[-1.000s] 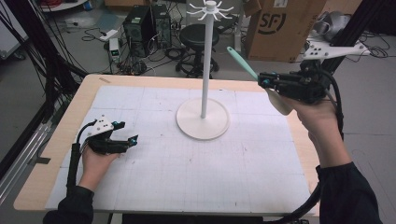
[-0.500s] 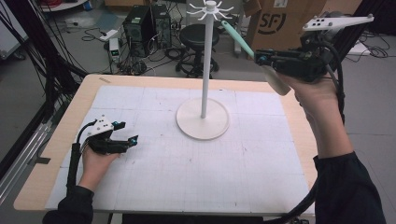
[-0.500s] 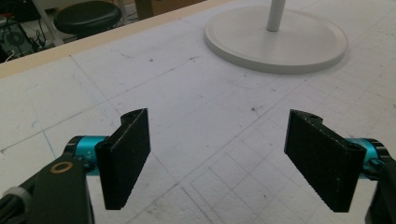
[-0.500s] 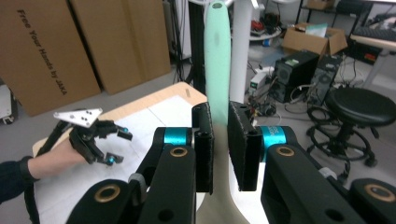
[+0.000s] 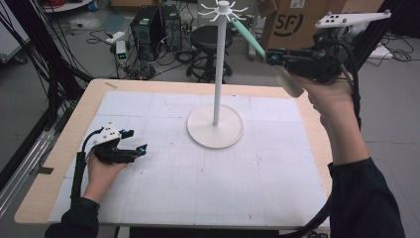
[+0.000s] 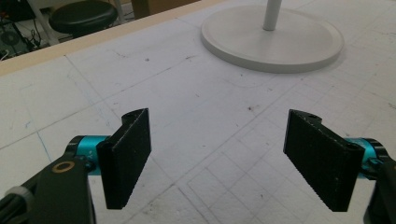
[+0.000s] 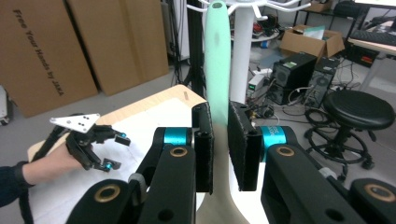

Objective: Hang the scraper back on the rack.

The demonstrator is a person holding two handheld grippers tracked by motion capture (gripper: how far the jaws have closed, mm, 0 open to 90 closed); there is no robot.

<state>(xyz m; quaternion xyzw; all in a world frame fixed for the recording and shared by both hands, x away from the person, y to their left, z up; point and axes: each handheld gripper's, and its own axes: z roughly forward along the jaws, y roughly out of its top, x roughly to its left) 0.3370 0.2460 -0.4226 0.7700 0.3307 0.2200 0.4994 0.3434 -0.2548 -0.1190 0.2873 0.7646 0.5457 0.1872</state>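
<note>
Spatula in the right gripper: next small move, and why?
Probably ease the spatula's handle tip onto a hook of the white stand. The right gripper is shut on it, its tip sits just below the hooks, and the left gripper rests open on the table.

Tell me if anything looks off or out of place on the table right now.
Nothing stands out. The white stand sits upright on the gridded mat, which carries only faint scuffs. The right hand-held gripper holds a mint-handled utensil raised near the stand's top hooks, and the left hand-held gripper rests open on the mat.
</note>
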